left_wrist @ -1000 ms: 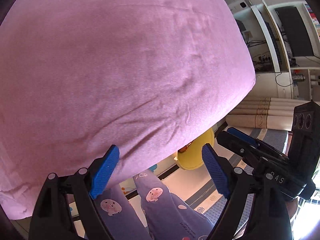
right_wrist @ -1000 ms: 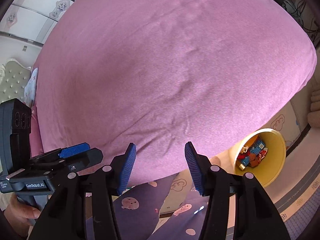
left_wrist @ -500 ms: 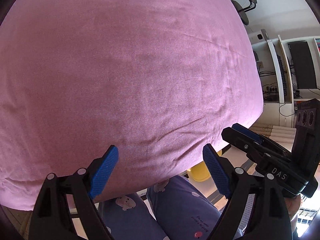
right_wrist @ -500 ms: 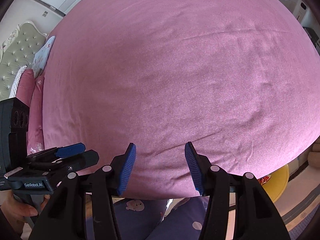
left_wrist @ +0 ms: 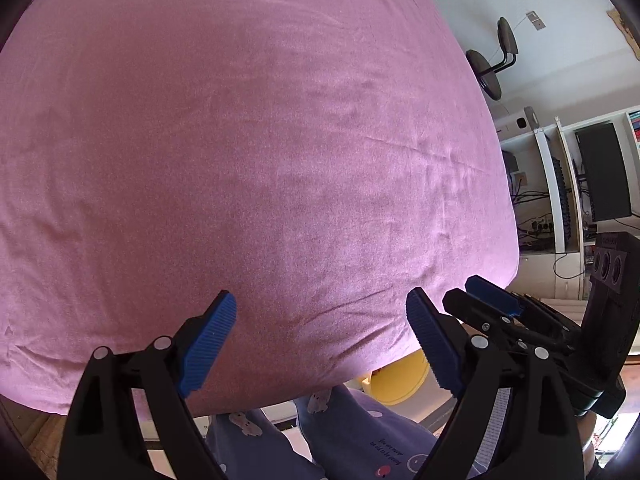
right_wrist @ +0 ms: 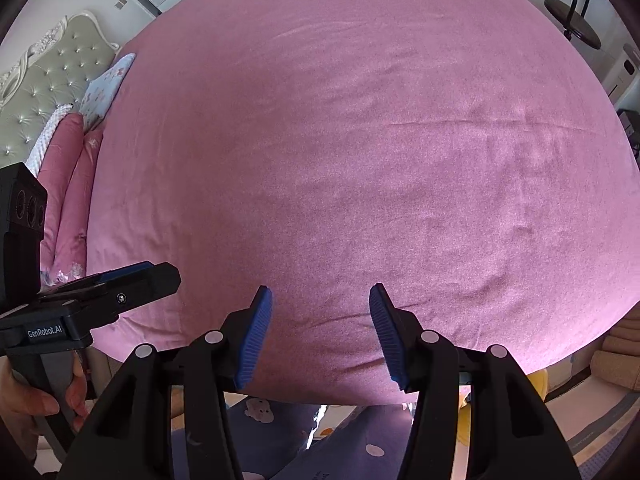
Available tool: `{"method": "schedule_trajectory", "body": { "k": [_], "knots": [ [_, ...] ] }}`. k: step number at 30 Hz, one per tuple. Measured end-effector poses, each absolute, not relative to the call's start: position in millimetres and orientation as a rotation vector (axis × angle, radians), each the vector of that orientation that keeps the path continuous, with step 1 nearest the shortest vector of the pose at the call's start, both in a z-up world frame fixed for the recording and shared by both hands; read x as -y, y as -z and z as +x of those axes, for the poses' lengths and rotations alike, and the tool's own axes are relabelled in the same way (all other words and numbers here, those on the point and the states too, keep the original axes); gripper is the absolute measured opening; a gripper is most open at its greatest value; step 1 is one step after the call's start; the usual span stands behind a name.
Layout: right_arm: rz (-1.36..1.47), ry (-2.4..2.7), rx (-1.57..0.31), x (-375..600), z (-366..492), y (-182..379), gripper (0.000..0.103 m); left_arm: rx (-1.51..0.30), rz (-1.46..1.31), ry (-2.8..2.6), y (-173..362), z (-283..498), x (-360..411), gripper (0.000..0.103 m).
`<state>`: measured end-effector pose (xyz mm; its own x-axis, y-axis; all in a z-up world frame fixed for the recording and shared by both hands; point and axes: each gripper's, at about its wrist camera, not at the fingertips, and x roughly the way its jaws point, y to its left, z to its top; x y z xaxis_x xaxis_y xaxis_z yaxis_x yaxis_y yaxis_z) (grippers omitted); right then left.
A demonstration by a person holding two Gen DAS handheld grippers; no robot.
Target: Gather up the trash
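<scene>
Two devices hovered above the pink bed (left_wrist: 256,152): left hand-held gripper (left_wrist: 320,344) and right hand-held gripper (right_wrist: 320,336), both with jaws apart and empty, yellow bin (left_wrist: 396,380) below

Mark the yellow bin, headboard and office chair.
Yellow bin (left_wrist: 394,384): left wrist view, outer wall below the bed edge.
Headboard (right_wrist: 44,80): right wrist view, tufted panel.
Office chair (left_wrist: 486,72): left wrist view, seat.
</scene>
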<state>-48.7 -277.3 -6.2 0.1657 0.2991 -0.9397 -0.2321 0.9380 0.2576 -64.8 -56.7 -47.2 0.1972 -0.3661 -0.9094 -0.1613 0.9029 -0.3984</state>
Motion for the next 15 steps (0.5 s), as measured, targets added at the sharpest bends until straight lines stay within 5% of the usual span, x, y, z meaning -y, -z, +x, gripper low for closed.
{"method": "schedule_trajectory", "body": {
  "k": [6,15],
  "knots": [
    [-0.001,-0.407,-1.229,274.7,-47.2,-26.1,0.052,-1.265,-0.43,0.061,17.2,-71.2,50.5,0.087],
    [-0.039,-0.436,-1.125,269.0,-46.3,-49.1,0.074,-1.134,-0.397,-0.041,-15.1,-98.9,39.5,0.097]
  ]
}}
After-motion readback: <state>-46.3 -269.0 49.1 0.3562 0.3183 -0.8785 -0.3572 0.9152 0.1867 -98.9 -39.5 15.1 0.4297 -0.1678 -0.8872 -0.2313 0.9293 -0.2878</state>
